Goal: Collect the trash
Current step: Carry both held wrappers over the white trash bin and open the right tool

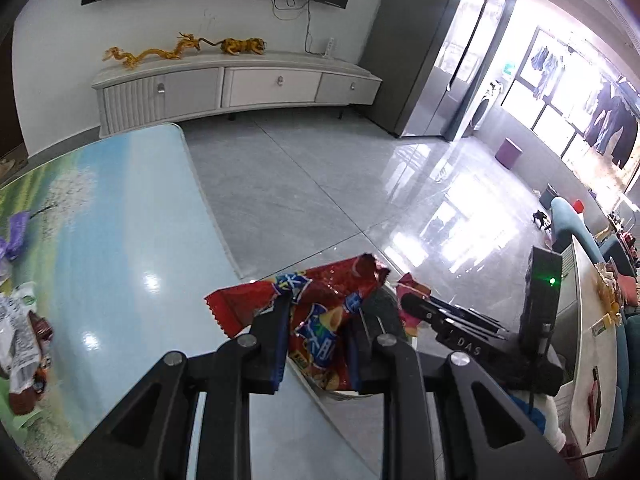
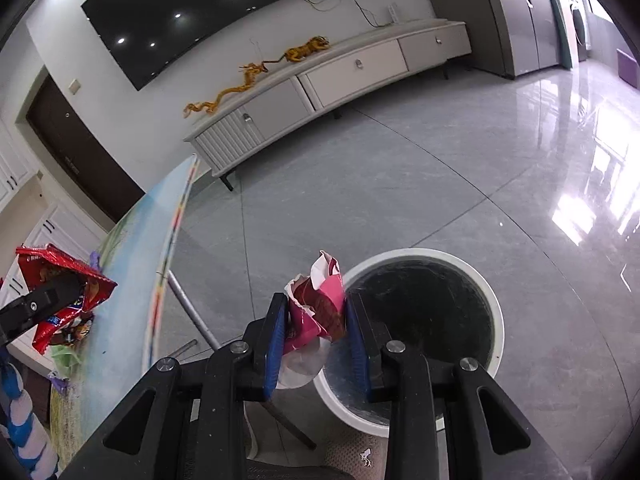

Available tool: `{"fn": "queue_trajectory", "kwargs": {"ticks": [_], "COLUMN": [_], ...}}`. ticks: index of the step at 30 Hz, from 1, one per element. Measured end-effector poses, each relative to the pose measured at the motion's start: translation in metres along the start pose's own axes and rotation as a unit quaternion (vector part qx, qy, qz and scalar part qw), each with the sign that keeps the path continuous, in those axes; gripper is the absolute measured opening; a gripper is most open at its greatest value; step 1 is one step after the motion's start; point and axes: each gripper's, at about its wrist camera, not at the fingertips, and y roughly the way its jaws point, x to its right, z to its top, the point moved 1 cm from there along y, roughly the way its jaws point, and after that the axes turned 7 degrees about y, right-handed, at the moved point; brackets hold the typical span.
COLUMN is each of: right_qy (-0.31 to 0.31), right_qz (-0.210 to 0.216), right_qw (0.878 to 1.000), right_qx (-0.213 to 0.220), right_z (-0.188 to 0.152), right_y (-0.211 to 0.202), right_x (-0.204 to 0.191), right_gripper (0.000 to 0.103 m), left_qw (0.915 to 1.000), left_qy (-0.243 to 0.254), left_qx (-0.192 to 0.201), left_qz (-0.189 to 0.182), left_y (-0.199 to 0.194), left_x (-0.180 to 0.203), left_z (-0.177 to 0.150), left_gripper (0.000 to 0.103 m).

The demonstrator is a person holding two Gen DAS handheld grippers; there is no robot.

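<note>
My left gripper [image 1: 326, 304] is shut on a crumpled red snack wrapper [image 1: 328, 280] with blue print, held over the right edge of the glossy table [image 1: 132, 220]. In the right wrist view that same red wrapper [image 2: 44, 264] hangs at the far left in the left gripper [image 2: 60, 288]. My right gripper [image 2: 316, 304] is shut on a pink and white wrapper [image 2: 320, 280], just left of the white bin's rim [image 2: 420, 253]. The bin stands on the floor with a black liner. The left wrist view shows the right gripper [image 1: 412, 304] with the pink wrapper [image 1: 412, 286] close beside the red one.
More litter lies on the table's left side: a white wrapper [image 1: 20, 332] and a purple scrap [image 1: 16, 232]. A metal table leg [image 2: 192, 312] slants beside the bin. A white TV cabinet [image 1: 240, 88] lines the far wall across open grey floor tiles.
</note>
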Motion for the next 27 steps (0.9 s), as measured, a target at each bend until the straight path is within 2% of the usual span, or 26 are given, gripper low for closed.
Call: {"fn": "queue_trajectory", "kwargs": {"ticks": [5, 6, 7, 9, 10, 11, 13, 25, 27], "right_qy": [0.021, 0.024, 0.028, 0.036, 0.039, 0.041, 0.046, 0.062, 0.061], "right_qz": [-0.031, -0.037, -0.043, -0.054, -0.060, -0.065, -0.071, -0.082, -0.086], "right_qw": [0.999, 0.999, 0.998, 0.997, 0.997, 0.996, 0.996, 0.994, 0.994], "right_qx": [-0.022, -0.025, -0.028, -0.031, -0.033, -0.035, -0.038, -0.033, -0.028], "right_z": [0.004, 0.005, 0.005, 0.008, 0.008, 0.008, 0.009, 0.009, 0.009], "right_y": [0.022, 0.026, 0.028, 0.033, 0.034, 0.035, 0.035, 0.032, 0.029], "right_x": [0.031, 0.036, 0.040, 0.048, 0.052, 0.056, 0.063, 0.075, 0.074], "right_gripper": [0.031, 0.034, 0.037, 0.048, 0.049, 0.050, 0.050, 0.051, 0.051], "left_qw": [0.9993, 0.9989, 0.9985, 0.9972, 0.9966, 0.9961, 0.9953, 0.9901, 0.9887], "left_qy": [-0.008, -0.012, -0.015, -0.023, -0.026, -0.029, -0.035, -0.015, -0.019], "left_qx": [-0.021, -0.024, -0.027, -0.032, -0.036, -0.039, -0.043, -0.091, -0.099], "left_qz": [-0.030, -0.038, -0.046, -0.063, -0.070, -0.074, -0.079, -0.106, -0.111], "left_y": [0.048, 0.059, 0.066, 0.081, 0.088, 0.094, 0.103, 0.128, 0.129], "left_x": [0.017, 0.021, 0.024, 0.028, 0.030, 0.030, 0.033, 0.046, 0.045], "left_z": [0.018, 0.022, 0.024, 0.029, 0.032, 0.035, 0.037, 0.026, 0.026], "left_gripper": [0.027, 0.030, 0.035, 0.037, 0.042, 0.050, 0.055, 0.056, 0.065]}}
